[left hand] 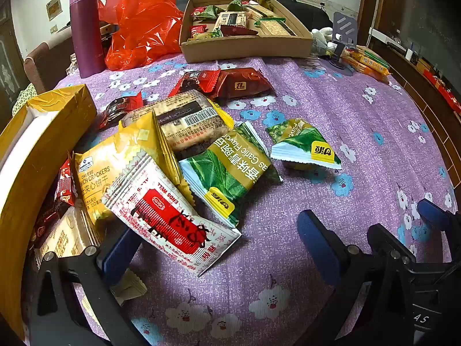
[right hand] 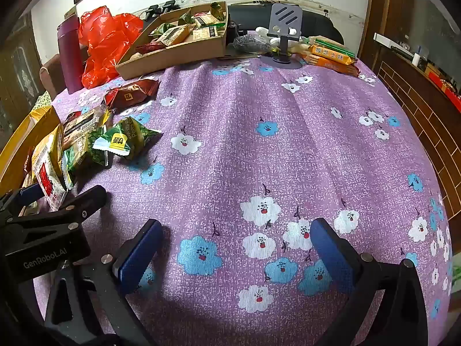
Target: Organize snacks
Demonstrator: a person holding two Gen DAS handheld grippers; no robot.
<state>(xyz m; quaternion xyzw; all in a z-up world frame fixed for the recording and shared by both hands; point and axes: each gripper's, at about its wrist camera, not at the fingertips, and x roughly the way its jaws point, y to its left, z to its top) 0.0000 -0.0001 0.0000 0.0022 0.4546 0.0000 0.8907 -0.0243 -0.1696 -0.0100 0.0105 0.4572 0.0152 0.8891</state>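
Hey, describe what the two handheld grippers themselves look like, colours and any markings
Both grippers, the left gripper and the right gripper, have black angular frames with silver rivets and blue padded fingers. In the right wrist view, the left unit's black body carries white GenRobot.AI lettering. No cables or sleeves show.

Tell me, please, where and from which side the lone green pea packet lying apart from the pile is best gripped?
Grip the green pea packet at its raised white crimped seam, probably coming from above on the open tablecloth side. It is puffed, and the seam is its thin, flat edge; the pile crowds its other side.
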